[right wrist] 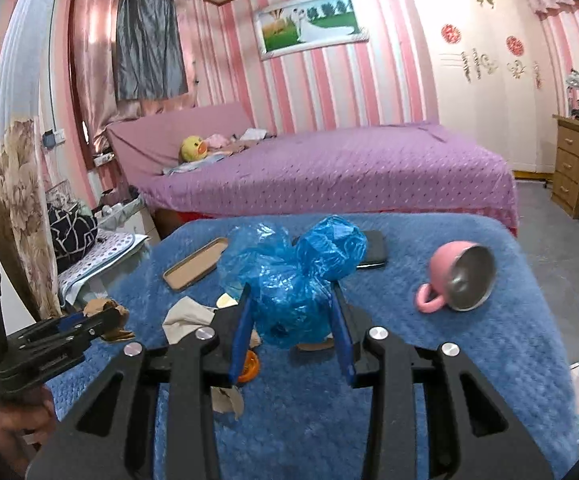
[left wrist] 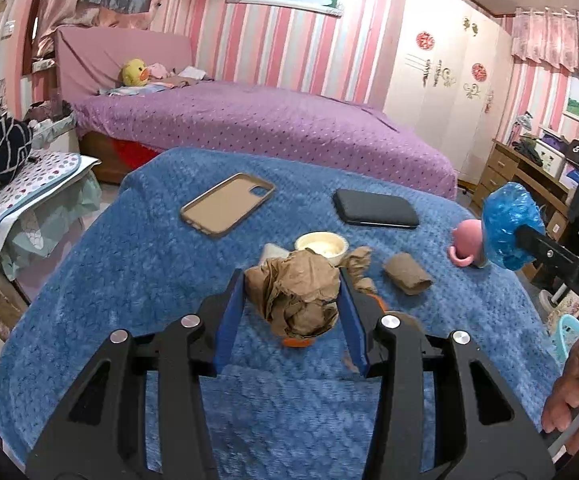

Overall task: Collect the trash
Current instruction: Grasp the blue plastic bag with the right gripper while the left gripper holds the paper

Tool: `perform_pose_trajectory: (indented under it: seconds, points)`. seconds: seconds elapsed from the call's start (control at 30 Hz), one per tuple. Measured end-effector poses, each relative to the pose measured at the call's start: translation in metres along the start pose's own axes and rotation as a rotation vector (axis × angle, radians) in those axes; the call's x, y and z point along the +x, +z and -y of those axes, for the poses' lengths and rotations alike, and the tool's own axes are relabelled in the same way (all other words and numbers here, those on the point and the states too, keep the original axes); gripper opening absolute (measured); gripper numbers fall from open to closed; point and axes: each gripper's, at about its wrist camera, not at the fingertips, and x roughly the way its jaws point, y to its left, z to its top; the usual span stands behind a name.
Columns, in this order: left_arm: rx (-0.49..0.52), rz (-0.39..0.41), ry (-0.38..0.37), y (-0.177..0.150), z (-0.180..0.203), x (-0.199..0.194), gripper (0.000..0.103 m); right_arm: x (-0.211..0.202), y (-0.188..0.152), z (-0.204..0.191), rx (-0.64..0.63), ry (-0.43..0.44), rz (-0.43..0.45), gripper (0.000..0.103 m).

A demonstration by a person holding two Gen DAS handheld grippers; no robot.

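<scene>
My left gripper [left wrist: 292,280] is shut on a crumpled brown paper wad [left wrist: 297,294], held just above the blue blanket [left wrist: 129,280]; it also shows at the left of the right wrist view [right wrist: 107,318]. My right gripper [right wrist: 291,302] is shut on a crumpled blue plastic bag [right wrist: 289,276], which also shows at the right of the left wrist view [left wrist: 507,226]. A brown cardboard roll [left wrist: 407,278] and more brown paper scraps [left wrist: 359,266] lie on the blanket. An orange cap [right wrist: 249,366] lies under the fingers.
On the blanket lie a tan phone case [left wrist: 227,204], a black phone [left wrist: 375,208], a small cream bowl [left wrist: 321,245] and a tipped pink mug [right wrist: 459,278]. A purple bed [left wrist: 269,128] stands behind, a wooden desk [right wrist: 577,160] at right.
</scene>
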Motion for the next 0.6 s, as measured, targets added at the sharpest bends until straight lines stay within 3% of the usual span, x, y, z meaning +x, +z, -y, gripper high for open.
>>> perform_pose_trajectory:
  seconds: [0.6]
  points:
    - [0.045, 0.062, -0.099, 0.006, 0.053, -0.030, 0.044, -0.070, 0.007, 0.042, -0.006, -0.103, 0.058, 0.036]
